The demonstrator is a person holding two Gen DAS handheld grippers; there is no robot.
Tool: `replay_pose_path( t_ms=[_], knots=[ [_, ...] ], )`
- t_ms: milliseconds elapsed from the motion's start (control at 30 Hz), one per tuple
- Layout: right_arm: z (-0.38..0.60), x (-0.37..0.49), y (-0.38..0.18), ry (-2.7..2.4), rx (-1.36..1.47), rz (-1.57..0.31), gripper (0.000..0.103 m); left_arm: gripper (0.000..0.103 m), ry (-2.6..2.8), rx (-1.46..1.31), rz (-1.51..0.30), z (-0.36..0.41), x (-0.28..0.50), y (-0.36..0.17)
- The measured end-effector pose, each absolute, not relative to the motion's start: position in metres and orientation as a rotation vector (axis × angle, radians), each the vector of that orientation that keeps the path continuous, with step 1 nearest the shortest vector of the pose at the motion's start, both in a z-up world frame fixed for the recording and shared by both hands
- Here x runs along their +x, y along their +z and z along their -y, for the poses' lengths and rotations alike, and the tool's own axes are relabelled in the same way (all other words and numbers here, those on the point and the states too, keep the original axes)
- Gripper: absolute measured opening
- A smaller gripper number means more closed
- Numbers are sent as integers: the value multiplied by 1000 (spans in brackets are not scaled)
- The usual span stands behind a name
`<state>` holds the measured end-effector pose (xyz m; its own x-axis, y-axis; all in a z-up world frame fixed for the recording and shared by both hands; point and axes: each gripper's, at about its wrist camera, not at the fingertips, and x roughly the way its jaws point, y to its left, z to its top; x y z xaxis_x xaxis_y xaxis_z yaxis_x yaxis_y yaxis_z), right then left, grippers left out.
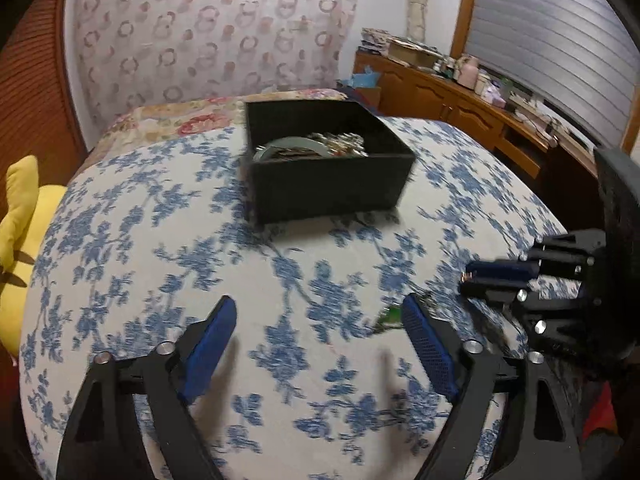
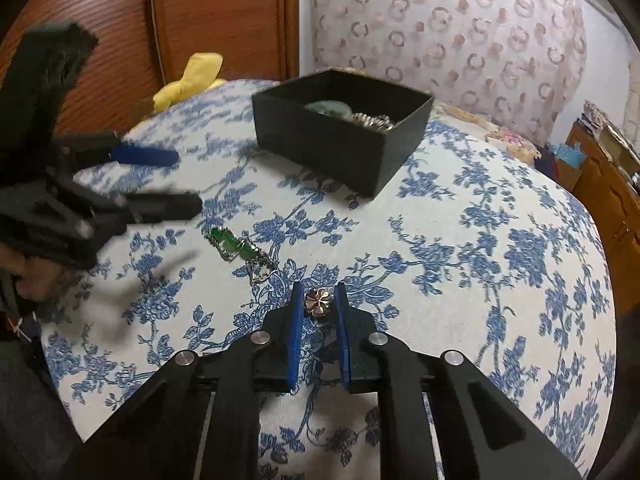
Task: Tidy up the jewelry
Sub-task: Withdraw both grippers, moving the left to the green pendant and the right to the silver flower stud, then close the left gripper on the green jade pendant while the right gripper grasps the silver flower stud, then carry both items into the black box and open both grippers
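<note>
Now the right claw [image 2: 319,304] pinches a small flower-shaped brooch [image 2: 317,302] on the bed [image 2: 480,240]; the left claw [image 1: 318,316] gapes, empty, near a green bracelet [image 2: 240,246].

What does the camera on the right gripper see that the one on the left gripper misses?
Only the right wrist view shows the small flower-shaped brooch between the right gripper jaws, and the green-stone bracelet clearly. Only the left wrist view shows the wooden sideboard and window shutter. Both show the black jewelry box, the blue floral bedspread and the yellow plush toy.
</note>
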<state>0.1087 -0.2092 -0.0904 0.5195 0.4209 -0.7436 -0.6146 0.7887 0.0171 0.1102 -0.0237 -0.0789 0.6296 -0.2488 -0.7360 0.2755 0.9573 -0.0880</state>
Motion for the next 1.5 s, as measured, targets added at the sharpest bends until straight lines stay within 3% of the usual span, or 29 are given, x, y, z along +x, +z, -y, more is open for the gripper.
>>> replay_pose_path(
  t_ms=[167,267,800,833,867,933,1267,1500],
  knots=[
    [216,98,-85,633,-231,-799,17,45,-348,66,-863,45,109,-87],
    [219,90,-86,634,-218,-795,17,38,-351,81,-879,52,113,-91],
    [238,93,-94,634,-114,-800,17,35,-363,146,-863,69,124,-92],
    [238,94,-94,634,-113,-804,17,31,-365,144,-863,70,124,-92],
    [238,94,-95,634,-110,-809,17,20,-369,142,-862,70,125,-92],
    [238,95,-96,627,-110,-813,17,12,-370,138,-863,69,126,-92],
    [233,99,-92,596,-139,-810,17,11,-373,80,-865,52,120,-78],
    [236,109,-51,593,-117,-726,17,11,-346,20,-785,34,123,-38]
  ],
)
